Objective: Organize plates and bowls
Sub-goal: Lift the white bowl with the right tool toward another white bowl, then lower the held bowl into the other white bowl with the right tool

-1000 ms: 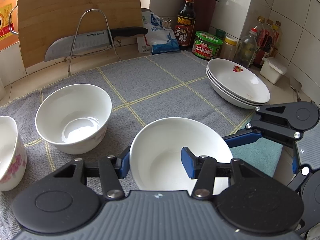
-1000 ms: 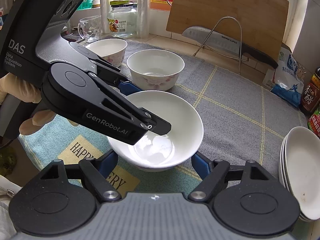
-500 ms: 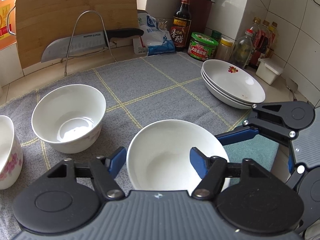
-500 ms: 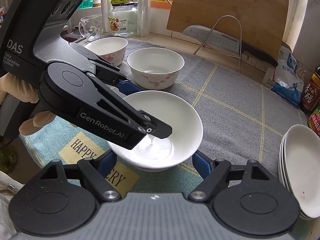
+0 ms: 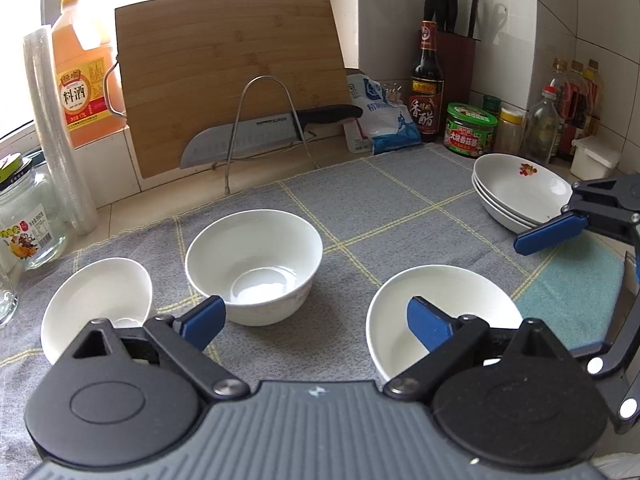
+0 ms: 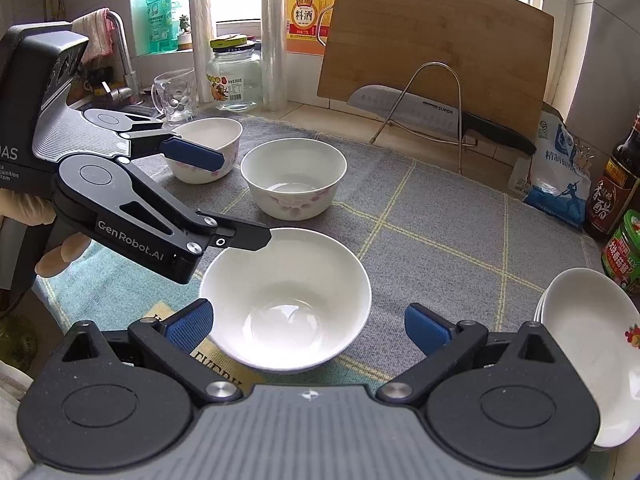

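Note:
A plain white bowl (image 6: 286, 300) rests on the grey checked mat (image 6: 440, 232), between the fingers of my right gripper (image 6: 308, 324). Those jaws are opening and the pads stand clear of it. My left gripper (image 5: 316, 316) is opening too, with nothing gripped; its right finger (image 5: 428, 320) hangs over that bowl (image 5: 440, 308). Farther back stand a flowered bowl (image 6: 294, 176) and a smaller one (image 6: 208, 140). Stacked white plates (image 5: 520, 192) lie at the right. The left gripper (image 6: 244, 199) shows in the right wrist view, with a hand behind it.
A bamboo cutting board (image 5: 228, 76) leans on the back wall behind a knife (image 5: 256, 132) on a wire rack. Sauce bottles (image 5: 426, 84), a green jar (image 5: 470, 130) and a salt bag (image 5: 384, 120) crowd the back right. A glass mug (image 6: 174, 94) and tap (image 6: 120, 56) stand left.
Both grippers have opened off the plain white bowl, which now rests on the mat. The left gripper has drawn back, risen and swung left, bringing the other two bowls into its view.

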### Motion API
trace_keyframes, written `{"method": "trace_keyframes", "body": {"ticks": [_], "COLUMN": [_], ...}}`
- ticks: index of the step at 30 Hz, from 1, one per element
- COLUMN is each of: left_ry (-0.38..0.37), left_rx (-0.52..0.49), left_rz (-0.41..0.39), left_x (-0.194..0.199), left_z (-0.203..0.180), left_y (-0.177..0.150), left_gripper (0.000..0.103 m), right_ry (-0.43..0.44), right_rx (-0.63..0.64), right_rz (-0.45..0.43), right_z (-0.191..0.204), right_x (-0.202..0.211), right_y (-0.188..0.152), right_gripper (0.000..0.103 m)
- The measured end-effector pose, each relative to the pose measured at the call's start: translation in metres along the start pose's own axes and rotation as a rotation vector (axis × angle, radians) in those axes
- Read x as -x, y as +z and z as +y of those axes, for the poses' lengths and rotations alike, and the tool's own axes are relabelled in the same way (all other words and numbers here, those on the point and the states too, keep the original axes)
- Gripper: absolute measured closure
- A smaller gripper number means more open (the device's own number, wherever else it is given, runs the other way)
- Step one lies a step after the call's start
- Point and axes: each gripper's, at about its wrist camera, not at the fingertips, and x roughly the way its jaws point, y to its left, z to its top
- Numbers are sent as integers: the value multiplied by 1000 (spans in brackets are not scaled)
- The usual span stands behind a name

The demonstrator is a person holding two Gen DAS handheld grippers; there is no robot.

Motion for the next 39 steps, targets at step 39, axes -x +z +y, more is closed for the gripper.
{"method": "trace_keyframes", "body": {"ticks": [39], "left_ry": [87], "left_rx": [80], "left_rz": [27], "left_x": [-56], "left_z": [32], "left_y": [2], "left_gripper": [10], "right_ry": [154], "right_rx": [53], "right_rz": [73], "right_z": [-27], "right_x": [-112], "right_y": [113], "right_gripper": [0]}}
